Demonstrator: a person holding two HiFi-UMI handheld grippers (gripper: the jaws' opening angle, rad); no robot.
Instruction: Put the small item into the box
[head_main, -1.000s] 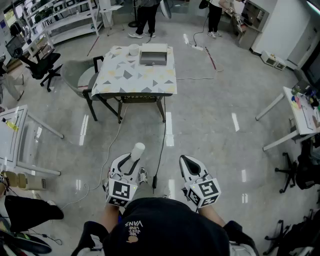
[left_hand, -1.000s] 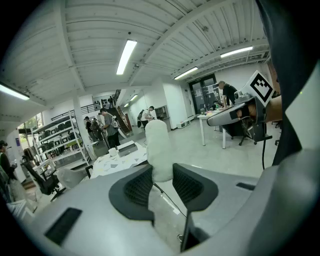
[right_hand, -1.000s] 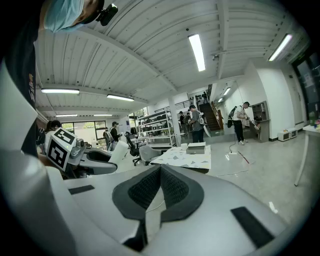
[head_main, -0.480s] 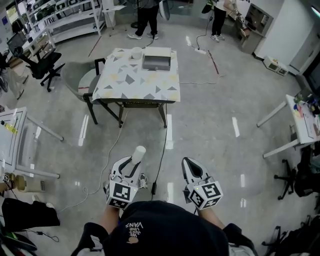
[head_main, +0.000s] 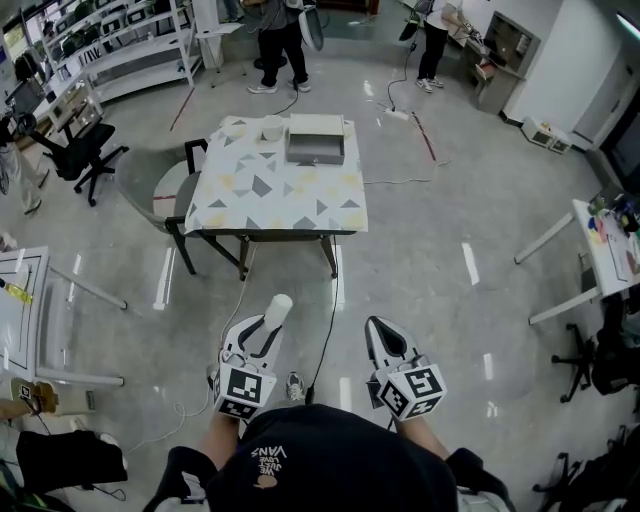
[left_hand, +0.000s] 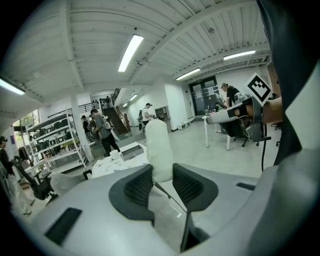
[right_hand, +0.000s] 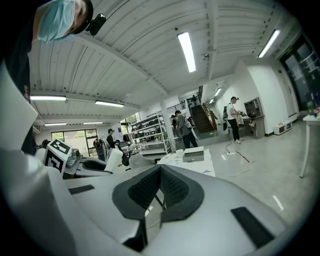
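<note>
Head view: low in the frame, the left gripper (head_main: 266, 328) held a white roll (head_main: 279, 303). The box (head_main: 316, 138) sat on the table (head_main: 280, 195) at upper centre, with bare floor between.

Left gripper view: the jaws pinched the roll's lower end (it looked light and squashable).

Right gripper view: the right gripper (right_hand: 160, 186) was closed and empty.

A lab, with equipment shelves (head_main: 125, 45) and office chairs (head_main: 85, 150).

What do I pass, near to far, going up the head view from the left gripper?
left gripper → white item it holds → table → box → person
</note>
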